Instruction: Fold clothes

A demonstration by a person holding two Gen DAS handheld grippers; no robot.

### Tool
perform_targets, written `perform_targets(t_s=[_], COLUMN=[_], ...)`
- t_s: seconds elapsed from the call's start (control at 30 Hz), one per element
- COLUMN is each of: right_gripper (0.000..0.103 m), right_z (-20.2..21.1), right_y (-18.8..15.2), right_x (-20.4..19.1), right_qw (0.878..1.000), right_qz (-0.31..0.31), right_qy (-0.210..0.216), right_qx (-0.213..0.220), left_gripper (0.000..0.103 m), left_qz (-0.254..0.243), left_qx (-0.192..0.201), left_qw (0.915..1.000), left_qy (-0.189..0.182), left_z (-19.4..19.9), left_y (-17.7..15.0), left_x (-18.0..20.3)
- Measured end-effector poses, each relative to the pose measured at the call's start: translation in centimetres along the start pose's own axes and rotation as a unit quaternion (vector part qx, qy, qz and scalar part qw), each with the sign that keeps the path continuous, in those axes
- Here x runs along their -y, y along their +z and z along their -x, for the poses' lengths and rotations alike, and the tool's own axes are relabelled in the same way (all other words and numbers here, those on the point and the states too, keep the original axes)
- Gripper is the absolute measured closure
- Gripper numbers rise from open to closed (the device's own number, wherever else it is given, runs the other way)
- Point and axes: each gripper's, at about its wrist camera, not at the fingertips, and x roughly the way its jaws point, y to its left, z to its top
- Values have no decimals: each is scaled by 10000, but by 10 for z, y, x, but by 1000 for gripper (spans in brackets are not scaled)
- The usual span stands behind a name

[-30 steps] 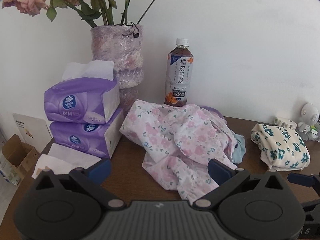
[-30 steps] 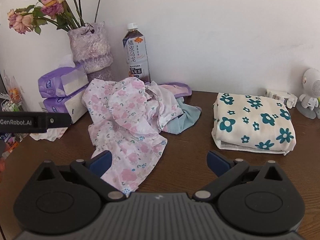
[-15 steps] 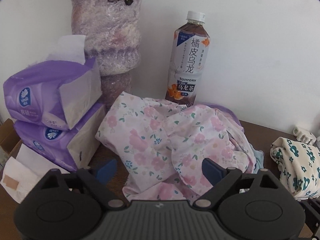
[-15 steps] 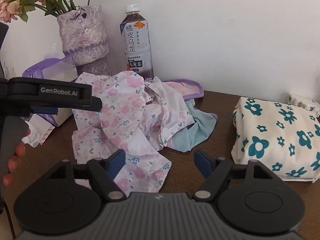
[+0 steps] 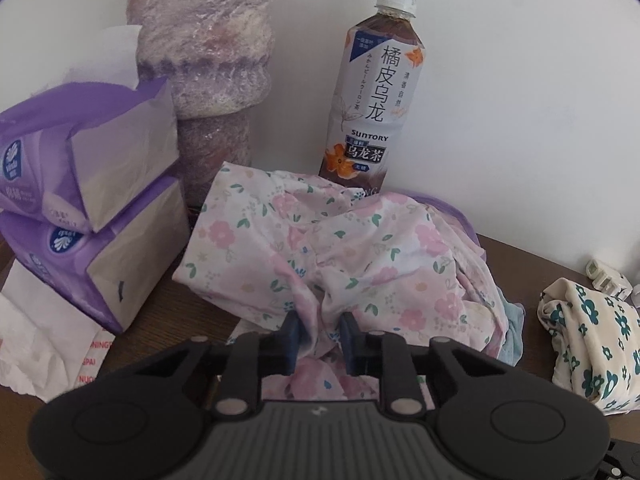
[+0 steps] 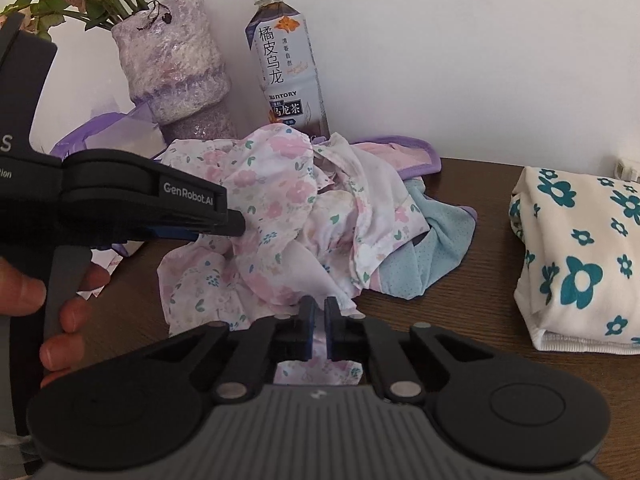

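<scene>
A crumpled pink floral garment [image 5: 344, 248] lies on the brown table in a heap, over a light blue cloth [image 6: 432, 248] and a purple-edged piece [image 6: 404, 152]. My left gripper [image 5: 318, 326] is shut on a bunched fold at the heap's near edge. From the right wrist view the left gripper [image 6: 236, 224] enters from the left, pinching the garment [image 6: 280, 208]. My right gripper [image 6: 318, 320] is shut on the garment's near lower edge. A folded cream cloth with teal flowers [image 6: 580, 256] lies to the right.
A tea bottle [image 5: 372, 92] and a purple wrapped vase [image 5: 208, 64] stand against the white wall behind the heap. Two stacked purple tissue packs [image 5: 88, 200] sit left, with loose tissues [image 5: 36, 340] in front. A small white plug [image 5: 604, 276] lies far right.
Both grippers moved forward to the floral garment and went from open to shut, each pinching a fold of it.
</scene>
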Motion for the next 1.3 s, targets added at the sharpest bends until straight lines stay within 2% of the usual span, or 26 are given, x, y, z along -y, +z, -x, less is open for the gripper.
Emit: perform_targets(t_s=[0.17, 0.3, 0.43, 0.67, 0.73, 0.83, 0.87, 0.9, 0.93, 0.97, 1.0, 1.07, 1.17, 1.3], right_gripper=[103, 103, 103, 103, 103, 103, 100, 93, 87, 65, 50, 48, 48, 48], right_z=[1, 9, 16, 34, 40, 44, 44, 44, 43, 43, 41, 35, 23, 6], right_y=[9, 13, 18, 25, 28, 27, 26, 24, 22, 19, 17, 14, 10, 5], right_x=[-14, -24, -30, -30, -28, -23, -20, -18, -15, -14, -13, -14, -15, -12], right_qw=[9991, 9986, 9990, 9990, 9990, 9996, 9997, 9997, 9997, 9996, 9995, 9995, 9992, 9991], right_qz=[346, 503, 448, 338, 273, 112, 37, -38, -96, -91, -30, 90, 245, 269], right_qy=[-229, -155, 49, -212, -275, -177, -132, -87, -66, -85, -102, -111, -195, -198], right_qx=[-101, 34, 57, 198, 240, 195, 199, 203, 217, 250, 287, 273, 241, 264], left_gripper=[94, 99, 101, 103, 102, 92, 88, 82, 80, 73, 59, 44, 43, 45], left_qz=[-154, -212, -382, -702, -639, -202, -89, -18, 30, 75, 119, 225, 303, 148], left_qx=[56, 182, 345, 623, 656, 643, 553, 479, 456, 459, 485, 472, 484, 490], left_qw=[9999, 9996, 9986, 9946, 9946, 9962, 9969, 9974, 9978, 9979, 9978, 9972, 9953, 9956], left_qy=[35, -56, -151, -446, -488, -548, -556, -530, -482, -443, -429, -530, -779, -788], left_z=[4, 13, 24, 50, 54, 55, 52, 49, 47, 44, 43, 37, 28, 13], left_y=[-1, 1, 3, 5, 6, 7, 8, 9, 9, 9, 10, 12, 15, 18], left_x=[1, 5, 12, 28, 29, 15, 9, 3, -3, -8, -13, -22, -28, -23])
